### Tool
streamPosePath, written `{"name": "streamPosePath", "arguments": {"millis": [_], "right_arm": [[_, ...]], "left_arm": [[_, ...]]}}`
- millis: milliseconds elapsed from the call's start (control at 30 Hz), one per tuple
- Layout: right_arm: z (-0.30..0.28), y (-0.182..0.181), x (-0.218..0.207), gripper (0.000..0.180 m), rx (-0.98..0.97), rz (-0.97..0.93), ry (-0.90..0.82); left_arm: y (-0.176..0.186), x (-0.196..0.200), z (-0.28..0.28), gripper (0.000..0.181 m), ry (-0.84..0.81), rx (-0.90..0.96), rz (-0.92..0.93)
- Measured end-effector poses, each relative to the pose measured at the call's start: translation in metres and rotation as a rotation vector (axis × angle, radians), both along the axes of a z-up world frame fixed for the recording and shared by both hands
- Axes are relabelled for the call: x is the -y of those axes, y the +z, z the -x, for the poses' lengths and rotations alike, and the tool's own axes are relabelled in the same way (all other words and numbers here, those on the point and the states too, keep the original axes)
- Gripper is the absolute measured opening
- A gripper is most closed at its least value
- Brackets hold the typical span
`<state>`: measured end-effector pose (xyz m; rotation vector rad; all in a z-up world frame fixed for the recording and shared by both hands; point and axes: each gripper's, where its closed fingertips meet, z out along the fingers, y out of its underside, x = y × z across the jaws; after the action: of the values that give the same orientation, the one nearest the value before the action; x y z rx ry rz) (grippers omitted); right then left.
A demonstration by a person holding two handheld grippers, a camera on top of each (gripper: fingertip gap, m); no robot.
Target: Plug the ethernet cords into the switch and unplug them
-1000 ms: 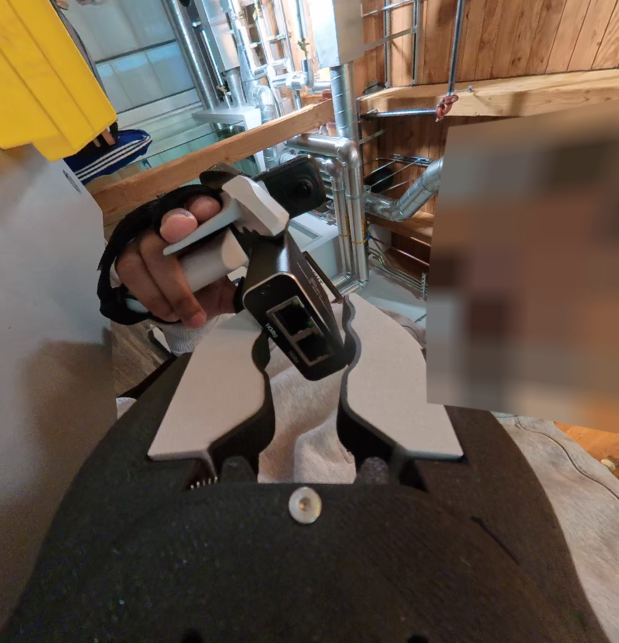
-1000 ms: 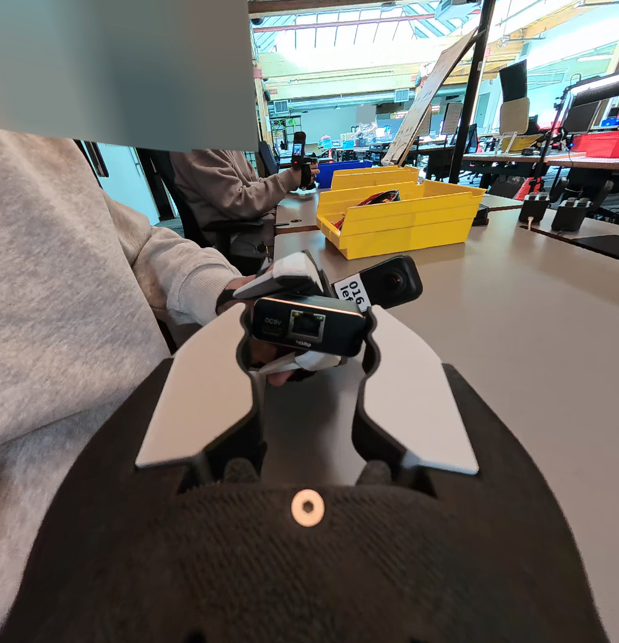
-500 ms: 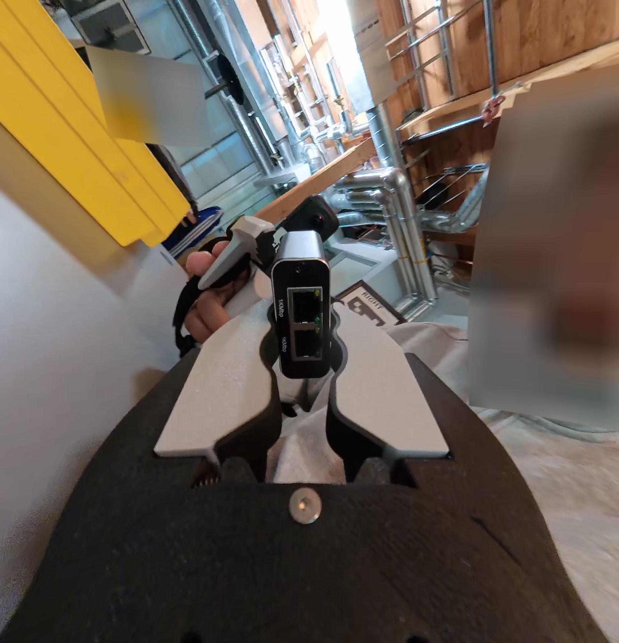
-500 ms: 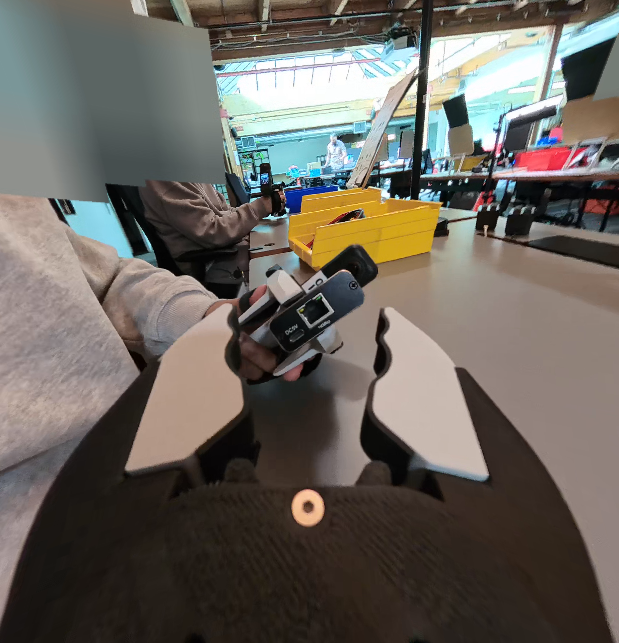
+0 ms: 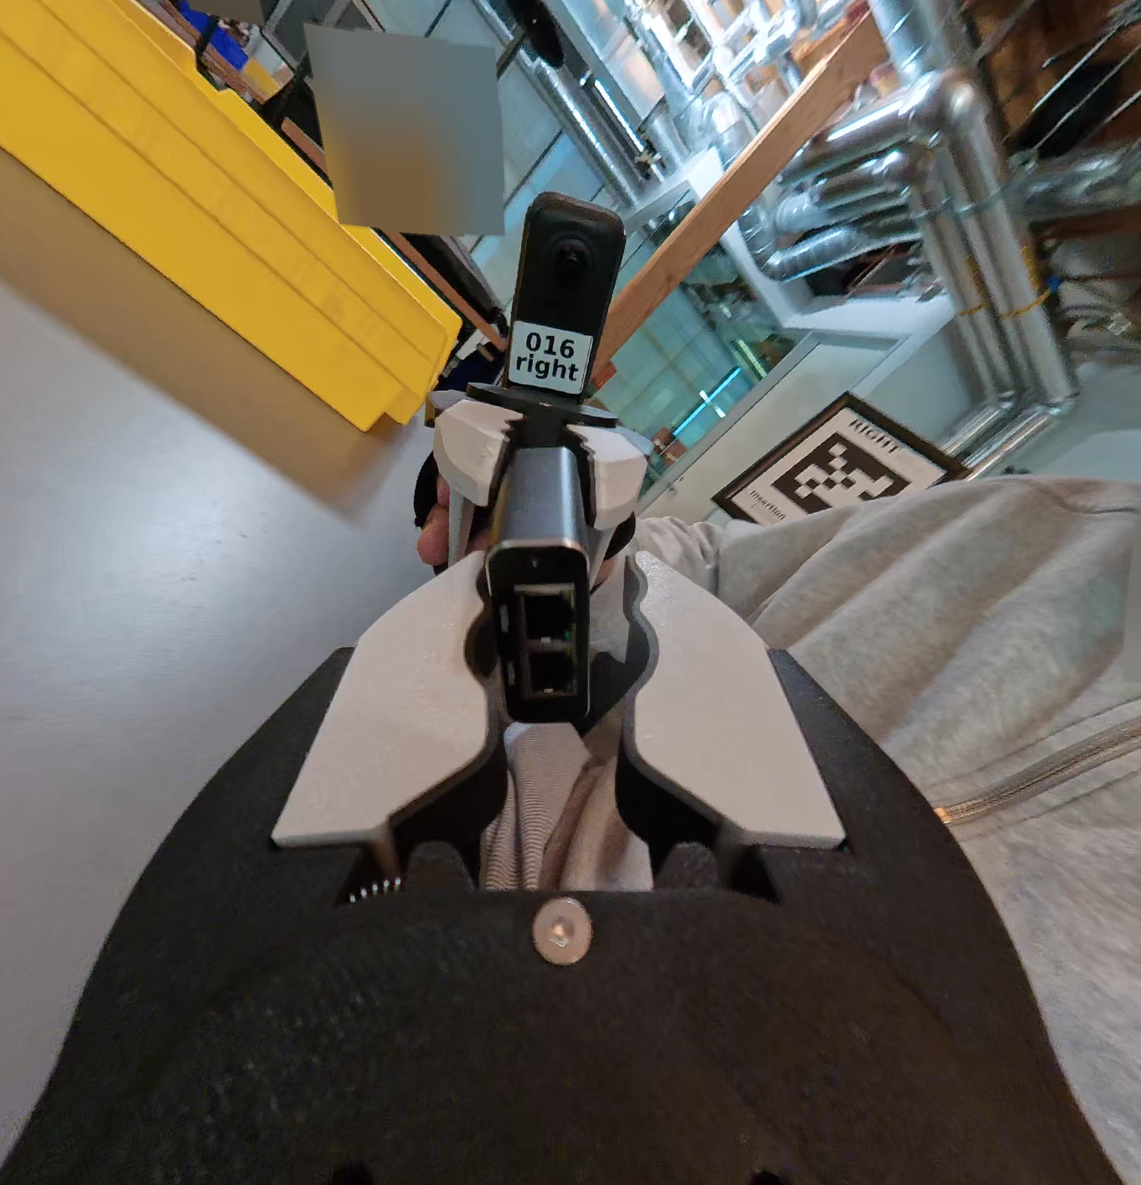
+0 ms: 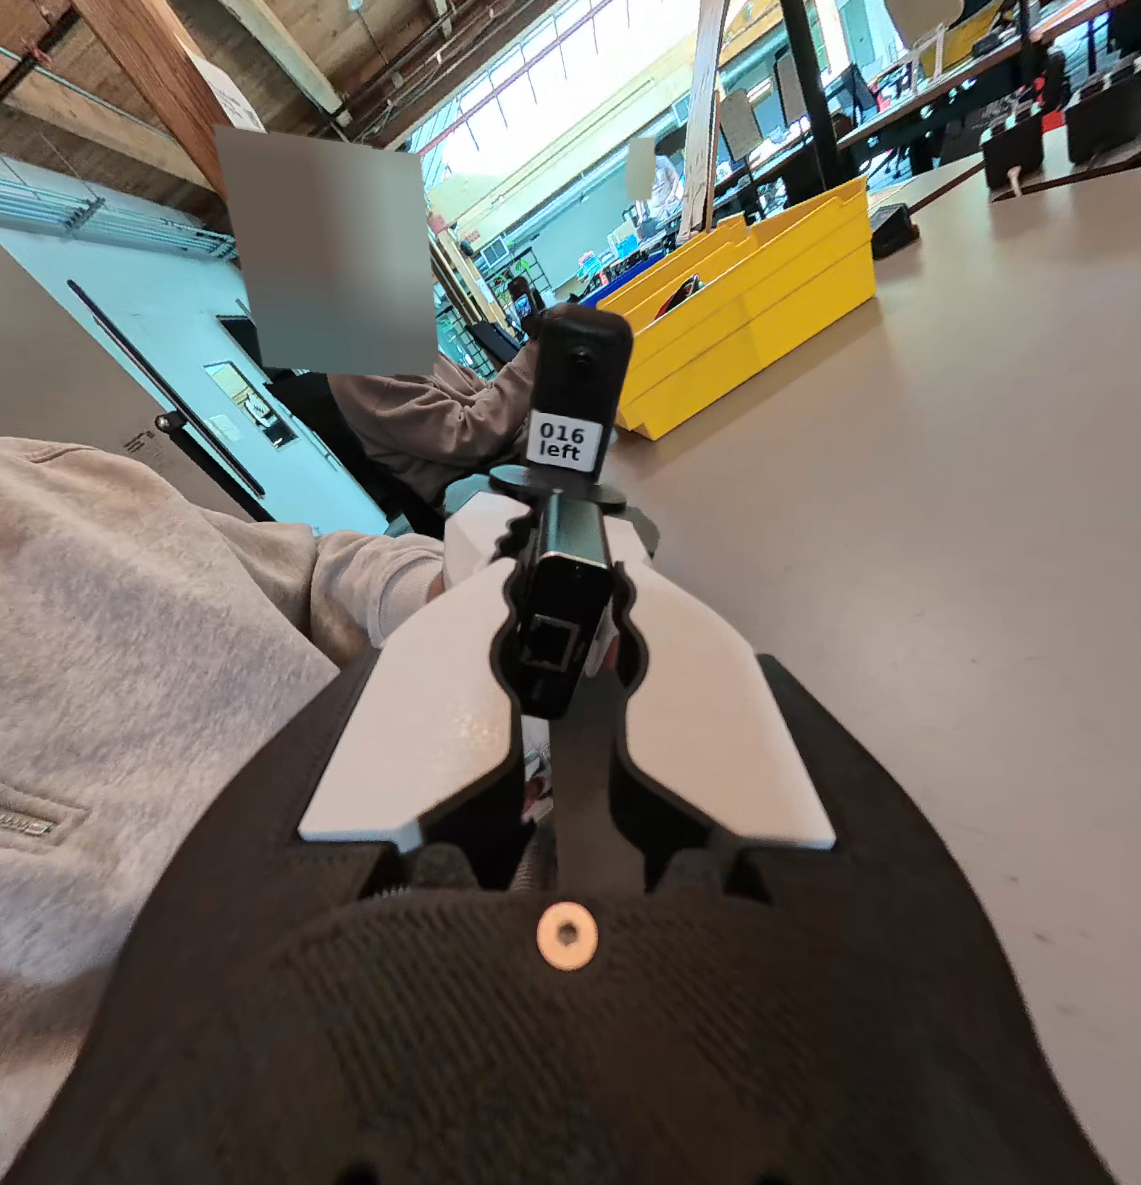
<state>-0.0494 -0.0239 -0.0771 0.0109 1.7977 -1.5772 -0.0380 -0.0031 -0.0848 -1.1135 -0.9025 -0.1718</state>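
A small dark ethernet switch (image 5: 545,641) is held in the air between the two grippers, its two-port end facing the left wrist camera. My left gripper (image 5: 555,571) stands open around that end: one finger (image 5: 427,641) lies against the switch, and the other (image 5: 696,667) stands off it with a visible gap. My right gripper (image 6: 565,577) is shut on the switch (image 6: 558,641) at its single-port end. In the left wrist view the right gripper (image 5: 542,462) clamps the far end. In the right wrist view the left gripper (image 6: 555,526) flanks the far end. No ethernet cord shows.
A grey table (image 6: 940,513) lies below, with stacked yellow bins (image 6: 747,308) at its far side; they also show in the left wrist view (image 5: 202,192). A grey sweatshirt sleeve (image 6: 138,609) is close by. Another person (image 6: 427,417) sits behind. A framed marker board (image 5: 837,468) stands beyond.
Half a second ago my left gripper clamped the switch and my right stood wide open. Now the right has closed on the switch and the left has loosened. Both views have tilted.
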Motion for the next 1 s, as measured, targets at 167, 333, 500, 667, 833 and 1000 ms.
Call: {"name": "streamPosePath", "arguments": {"millis": [167,333,500,667,833,1000], "right_arm": [[-0.006,-0.001,0.001,0.026,-0.042,0.002,0.010],[-0.004,0.004,0.001,0.027,-0.039,0.042,-0.004],[0.010,0.016,0.001,0.057,-0.011,0.115,-0.089],[0.015,0.016,-0.002,0.047,0.045,0.097,-0.066],[0.010,0.007,-0.003,0.017,0.022,0.040,-0.026],[0.005,0.000,-0.002,0.000,-0.067,0.017,-0.020]], "left_arm": [[-0.004,0.002,0.000,0.024,-0.016,0.033,-0.017],[0.000,0.005,0.000,0.024,-0.014,0.030,-0.055],[0.009,0.017,0.002,0.024,0.011,0.015,-0.151],[0.011,0.029,0.004,0.024,0.053,-0.010,-0.145],[0.011,0.038,0.006,0.024,0.088,-0.016,-0.142],[0.008,0.038,0.006,0.024,0.084,-0.015,-0.126]]}}
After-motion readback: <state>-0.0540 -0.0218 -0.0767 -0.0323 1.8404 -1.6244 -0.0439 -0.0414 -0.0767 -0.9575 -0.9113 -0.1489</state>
